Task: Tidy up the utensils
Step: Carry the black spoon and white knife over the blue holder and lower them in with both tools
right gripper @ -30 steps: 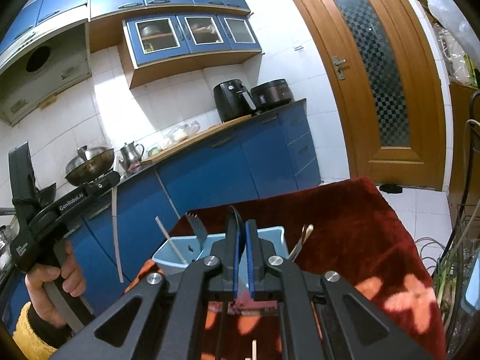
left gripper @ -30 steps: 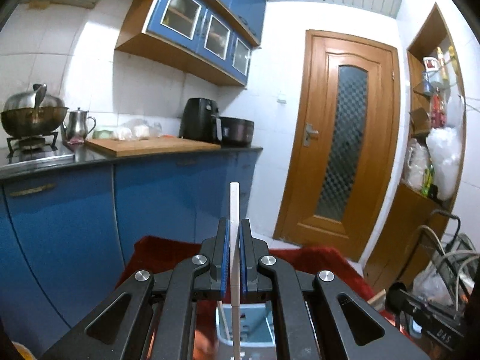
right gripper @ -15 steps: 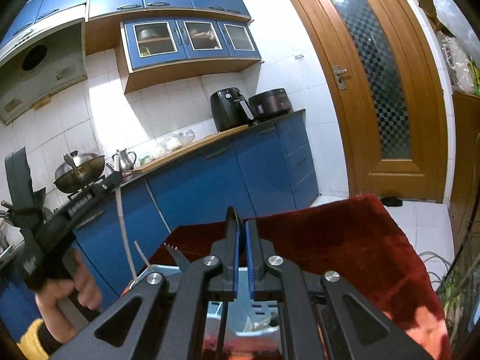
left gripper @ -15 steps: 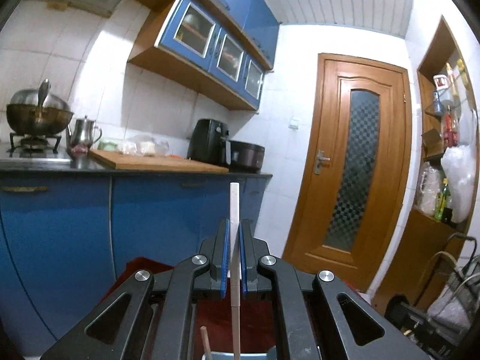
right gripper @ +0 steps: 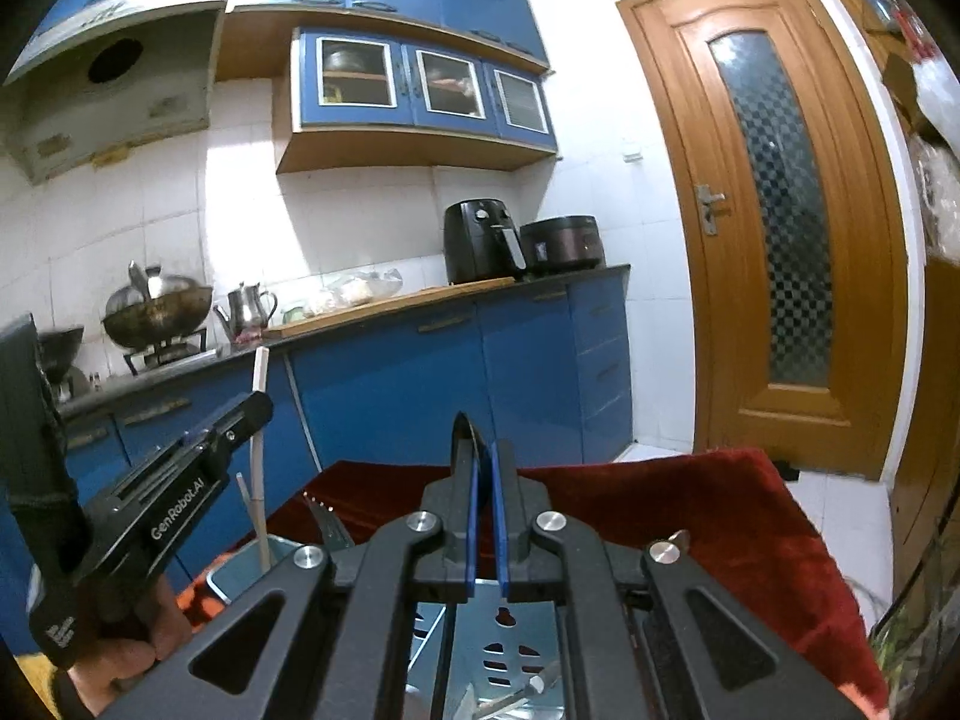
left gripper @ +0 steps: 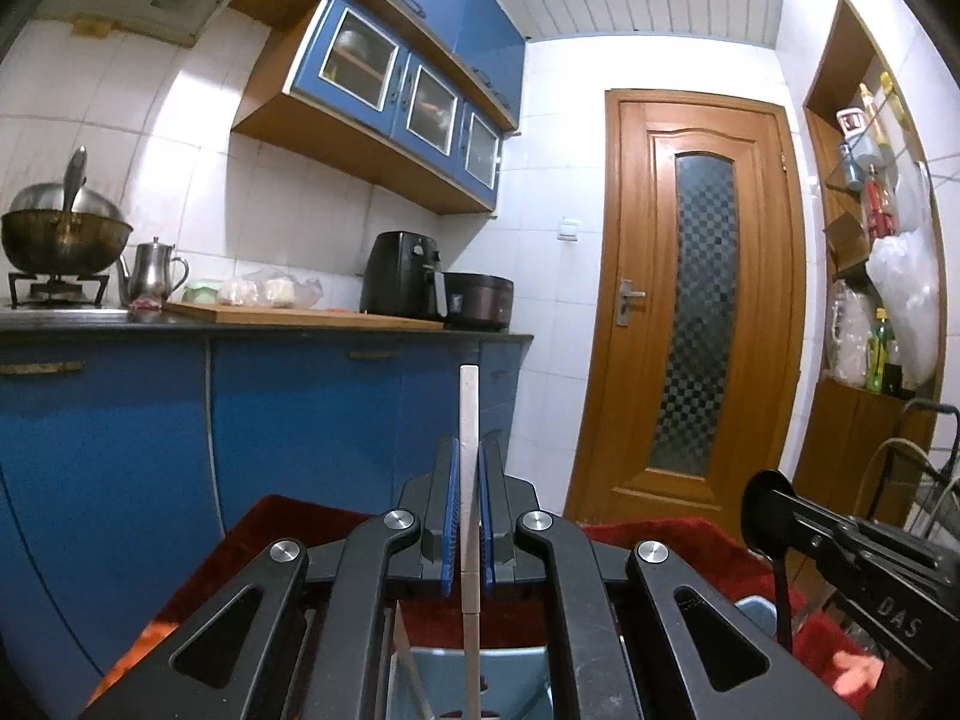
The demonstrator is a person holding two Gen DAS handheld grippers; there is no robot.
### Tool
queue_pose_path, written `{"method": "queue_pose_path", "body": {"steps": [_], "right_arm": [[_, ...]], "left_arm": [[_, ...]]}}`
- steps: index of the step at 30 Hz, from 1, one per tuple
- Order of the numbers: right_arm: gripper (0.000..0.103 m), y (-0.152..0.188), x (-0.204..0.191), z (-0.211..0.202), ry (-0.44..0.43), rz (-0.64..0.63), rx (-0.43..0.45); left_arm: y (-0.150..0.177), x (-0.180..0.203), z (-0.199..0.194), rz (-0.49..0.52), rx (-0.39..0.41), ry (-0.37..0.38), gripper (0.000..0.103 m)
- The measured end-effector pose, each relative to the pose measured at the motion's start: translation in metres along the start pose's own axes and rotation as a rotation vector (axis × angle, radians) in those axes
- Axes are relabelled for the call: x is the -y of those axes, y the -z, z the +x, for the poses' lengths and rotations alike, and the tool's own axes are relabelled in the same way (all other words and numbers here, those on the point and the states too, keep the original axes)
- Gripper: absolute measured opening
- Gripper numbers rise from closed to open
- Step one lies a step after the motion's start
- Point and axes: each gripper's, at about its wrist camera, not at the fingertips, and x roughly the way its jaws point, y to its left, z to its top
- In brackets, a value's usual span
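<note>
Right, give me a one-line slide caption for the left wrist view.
Left gripper clamps an upright white chopstick above a blue utensil holder on a red cloth.

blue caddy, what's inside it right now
In the blue caddy: a fork, a thin stick, and the white chopstick's lower end. The grippers hide the rest.

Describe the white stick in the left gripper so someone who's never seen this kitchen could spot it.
Find the red cloth in front of the blue cabinets, then the pale blue holder on it. The white stick stands upright over the holder, clamped in the left gripper; unlike the fork beside it, it is plain, straight and square-ended.
</note>
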Motion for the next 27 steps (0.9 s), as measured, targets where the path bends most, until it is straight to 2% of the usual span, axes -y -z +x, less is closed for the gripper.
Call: {"method": "queue_pose_path", "body": {"steps": [5, 12, 17, 27], "right_arm": [[0.005, 0.012, -0.007, 0.002, 0.01, -0.056, -0.013], [0.006, 0.018, -0.01, 0.013, 0.06, -0.121, 0.031], [0.006, 0.028, -0.008, 0.016, 0.045, -0.12, -0.011], [0.006, 0.037, -0.009, 0.003, -0.006, -0.104, -0.118]], "left_arm": [[0.01, -0.001, -0.005, 0.005, -0.016, 0.008, 0.006], [0.019, 0.005, -0.011, 0.02, -0.018, 0.019, 0.006], [0.023, 0.007, -0.015, 0.043, -0.036, 0.035, 0.006], [0.033, -0.003, -0.012, 0.01, -0.128, 0.043, 0.006]]}}
